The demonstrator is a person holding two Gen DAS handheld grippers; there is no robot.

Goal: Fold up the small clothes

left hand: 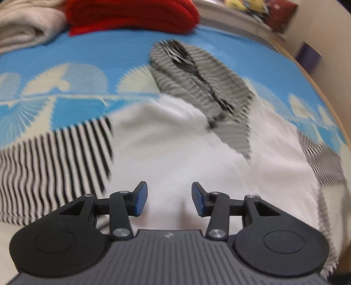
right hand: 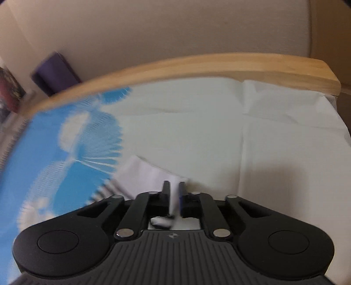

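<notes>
Blue patterned cloth (left hand: 98, 54) covers desk (right hand: 197, 63). My left hand-held gripper (left hand: 169, 200) gapes empty over white garment (left hand: 175, 149), lower centre. My right hand-held gripper (right hand: 174, 198) pinches white fabric.

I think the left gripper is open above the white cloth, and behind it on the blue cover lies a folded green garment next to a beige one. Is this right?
Not quite. The folded garment behind is red, not green, as the left wrist view shows. The rest holds: the left gripper is open above the white cloth, and the beige one lies next to it on the blue cover.
</notes>
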